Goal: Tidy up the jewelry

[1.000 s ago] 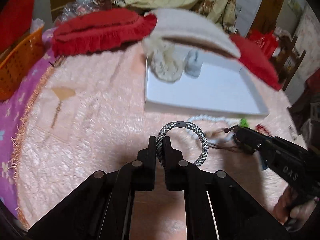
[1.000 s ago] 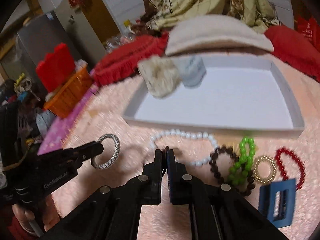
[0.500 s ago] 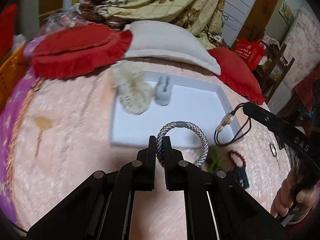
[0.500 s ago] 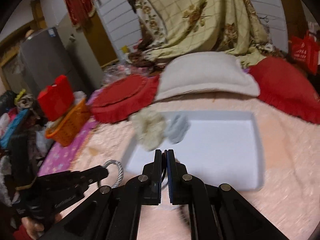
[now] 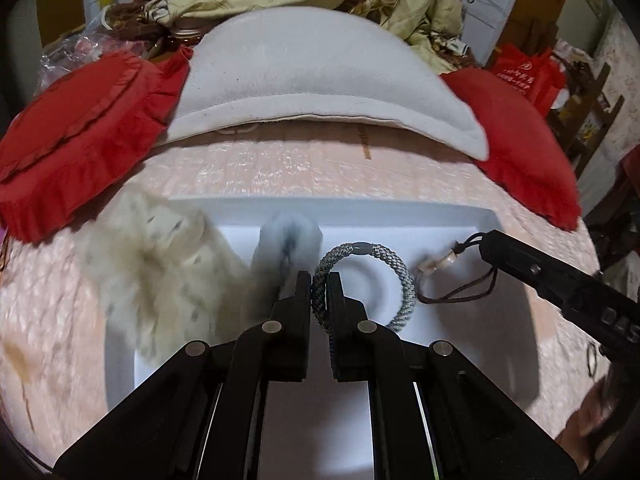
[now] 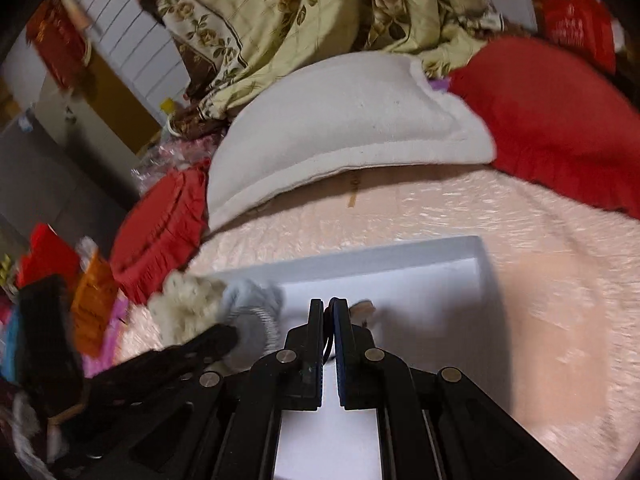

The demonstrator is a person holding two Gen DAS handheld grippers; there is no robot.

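Observation:
My left gripper (image 5: 319, 280) is shut on a grey braided bracelet (image 5: 396, 270) and holds it over the white tray (image 5: 460, 216). My right gripper (image 6: 328, 308) is shut on a dark cord necklace with a pale pendant (image 6: 362, 307); in the left wrist view the cord (image 5: 452, 286) hangs from its tip above the tray's right part. A cream scrunchie (image 5: 148, 256) and a pale blue scrunchie (image 5: 286, 236) lie at the tray's far left corner. The left gripper (image 6: 224, 338) with the bracelet (image 6: 256, 326) shows blurred in the right wrist view.
The tray sits on a pink fuzzy cover (image 5: 320, 164). A white pillow (image 5: 316, 72) and red cushions (image 5: 80, 120) lie behind it, another red cushion (image 5: 516, 152) to the right. An orange basket (image 6: 94, 300) stands at far left.
Both grippers have moved forward over the tray with their items, away from the loose jewelry on the cover. The tray now fills the near view.

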